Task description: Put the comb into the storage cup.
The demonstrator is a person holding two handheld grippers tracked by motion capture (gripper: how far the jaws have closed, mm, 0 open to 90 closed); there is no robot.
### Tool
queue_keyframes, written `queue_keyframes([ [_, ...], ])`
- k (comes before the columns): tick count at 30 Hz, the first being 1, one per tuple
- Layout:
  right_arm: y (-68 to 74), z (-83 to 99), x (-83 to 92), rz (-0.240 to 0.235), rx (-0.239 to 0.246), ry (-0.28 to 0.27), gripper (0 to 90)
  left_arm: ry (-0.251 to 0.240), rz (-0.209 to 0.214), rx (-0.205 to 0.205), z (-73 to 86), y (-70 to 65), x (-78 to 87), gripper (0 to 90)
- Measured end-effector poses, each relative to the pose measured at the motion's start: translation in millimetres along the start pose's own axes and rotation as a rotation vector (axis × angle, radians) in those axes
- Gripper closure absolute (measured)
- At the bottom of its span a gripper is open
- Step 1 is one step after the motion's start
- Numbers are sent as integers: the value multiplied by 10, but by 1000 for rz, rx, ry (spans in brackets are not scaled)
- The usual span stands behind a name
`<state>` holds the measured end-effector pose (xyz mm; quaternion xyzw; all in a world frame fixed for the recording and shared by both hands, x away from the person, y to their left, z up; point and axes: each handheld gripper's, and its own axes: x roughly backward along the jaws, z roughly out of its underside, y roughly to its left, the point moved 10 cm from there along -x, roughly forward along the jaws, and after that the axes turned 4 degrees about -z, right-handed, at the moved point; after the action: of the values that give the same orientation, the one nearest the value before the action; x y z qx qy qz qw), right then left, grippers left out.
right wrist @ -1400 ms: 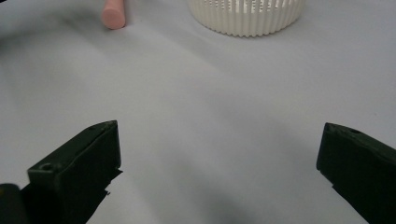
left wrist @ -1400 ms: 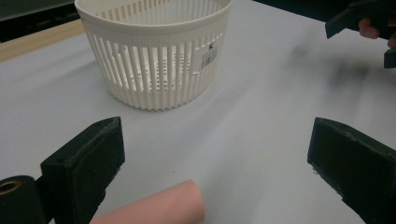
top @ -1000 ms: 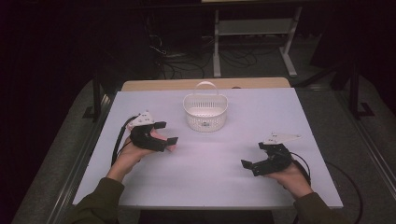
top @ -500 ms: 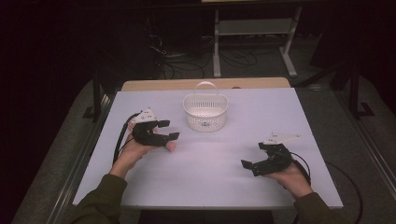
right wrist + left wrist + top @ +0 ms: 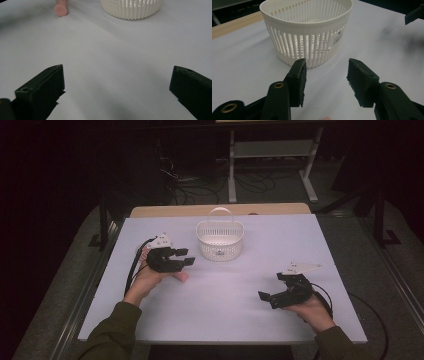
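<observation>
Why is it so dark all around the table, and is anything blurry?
High view: light falls on the white table, the floor behind stays dark. Left gripper view: the basket looks sharp, with a soft shadow beside it. Right gripper view: its near black fingers look a bit blurry, the tabletop evenly lit.

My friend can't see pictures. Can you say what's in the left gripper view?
A white slatted basket stands on a white table, close ahead of the left gripper. The gripper's two black jaws are partly open with nothing between them, and have just been closing.
</observation>
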<state>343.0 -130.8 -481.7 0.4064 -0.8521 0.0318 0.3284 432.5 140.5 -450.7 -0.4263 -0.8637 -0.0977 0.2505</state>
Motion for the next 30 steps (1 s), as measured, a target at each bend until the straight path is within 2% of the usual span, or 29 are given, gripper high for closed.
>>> queue_keyframes([
  [7,-1,-1,-3,2,0,0,0,16,-1,4,-7,-2,-74,586],
  [16,-7,-1,-2,4,-1,0,0,53,-12,10,59,11,-140,691],
  [24,-13,-3,2,3,0,-3,0,80,-28,25,116,66,-181,888],
  [30,-10,-4,0,1,-1,-3,0,107,-27,21,156,53,-209,900],
])
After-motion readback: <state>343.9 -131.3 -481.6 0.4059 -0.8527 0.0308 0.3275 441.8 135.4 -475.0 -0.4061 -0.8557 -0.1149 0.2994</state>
